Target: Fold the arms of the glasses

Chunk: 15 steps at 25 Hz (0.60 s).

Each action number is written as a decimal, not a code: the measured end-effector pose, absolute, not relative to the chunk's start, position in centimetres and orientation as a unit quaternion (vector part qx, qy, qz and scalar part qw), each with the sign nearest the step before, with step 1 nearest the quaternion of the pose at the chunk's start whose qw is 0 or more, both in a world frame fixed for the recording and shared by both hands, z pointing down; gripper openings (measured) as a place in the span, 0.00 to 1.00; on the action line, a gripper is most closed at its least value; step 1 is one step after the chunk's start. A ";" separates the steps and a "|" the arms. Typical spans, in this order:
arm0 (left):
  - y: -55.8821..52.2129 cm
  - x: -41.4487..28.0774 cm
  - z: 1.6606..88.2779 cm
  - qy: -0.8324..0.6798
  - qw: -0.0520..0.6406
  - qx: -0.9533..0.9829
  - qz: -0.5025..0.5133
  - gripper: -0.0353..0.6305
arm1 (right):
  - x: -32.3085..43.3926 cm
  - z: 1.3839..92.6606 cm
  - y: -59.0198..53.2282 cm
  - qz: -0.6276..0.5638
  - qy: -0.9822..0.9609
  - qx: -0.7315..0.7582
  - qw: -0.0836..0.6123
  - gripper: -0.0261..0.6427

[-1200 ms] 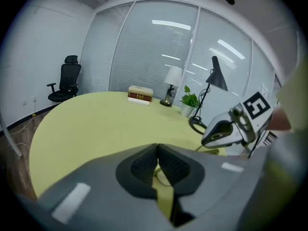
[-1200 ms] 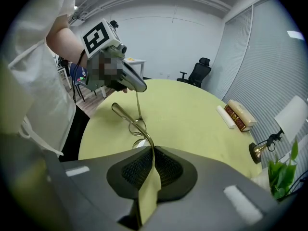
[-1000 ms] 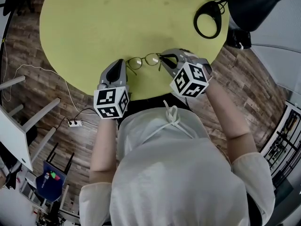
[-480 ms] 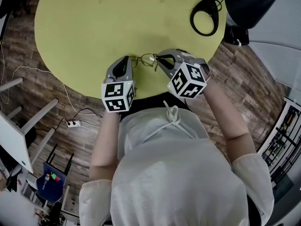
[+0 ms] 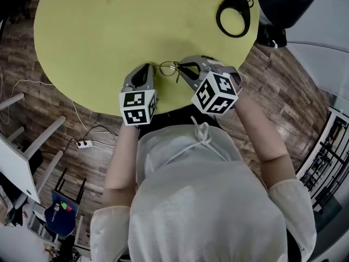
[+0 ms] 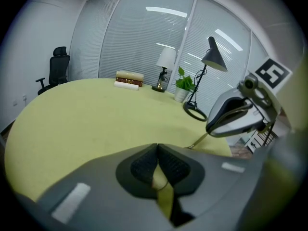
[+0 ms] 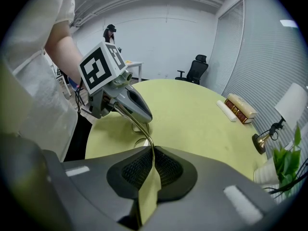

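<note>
Thin gold-rimmed glasses (image 5: 169, 67) hang just over the near edge of the round yellow-green table (image 5: 109, 26), between my two grippers. My left gripper (image 5: 146, 70) is at their left end. In the left gripper view its pads (image 6: 144, 165) are together, with a thin curved wire of the frame showing in the gap below them. My right gripper (image 5: 185, 68) is shut on the right arm of the glasses (image 7: 144, 131). That arm runs as a thin gold line from the right pads (image 7: 166, 166) up to the left gripper's tip (image 7: 147, 117). One lens ring lies below it.
A black ring-shaped lamp base (image 5: 233, 15) sits at the table's far right. Across the table are stacked books (image 6: 129, 78), a small shaded lamp (image 6: 165, 64) and a potted plant (image 6: 185, 85). An office chair (image 6: 57, 69) stands beyond; the person's torso is close behind both grippers.
My left gripper has moved right and lower, in against the glasses' left end, so less of the frame shows between the grippers. The right gripper has kept still.
</note>
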<state>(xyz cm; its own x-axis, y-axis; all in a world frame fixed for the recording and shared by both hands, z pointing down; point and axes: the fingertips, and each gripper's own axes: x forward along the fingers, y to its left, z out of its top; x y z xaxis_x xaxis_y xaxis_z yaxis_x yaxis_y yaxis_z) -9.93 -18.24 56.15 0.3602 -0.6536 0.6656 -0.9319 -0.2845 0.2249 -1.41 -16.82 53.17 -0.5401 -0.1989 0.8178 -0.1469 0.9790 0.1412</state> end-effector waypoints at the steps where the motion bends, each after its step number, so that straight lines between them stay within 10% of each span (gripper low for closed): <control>1: -18.2 -9.8 56.3 -0.515 0.302 0.768 0.234 0.06 | -1.4 53.2 -16.8 -0.027 -0.877 0.100 0.469 0.06; 15: -16.6 -10.7 54.7 -0.520 0.300 0.771 0.214 0.06 | -1.0 53.4 -16.4 -0.032 -0.876 0.101 0.471 0.06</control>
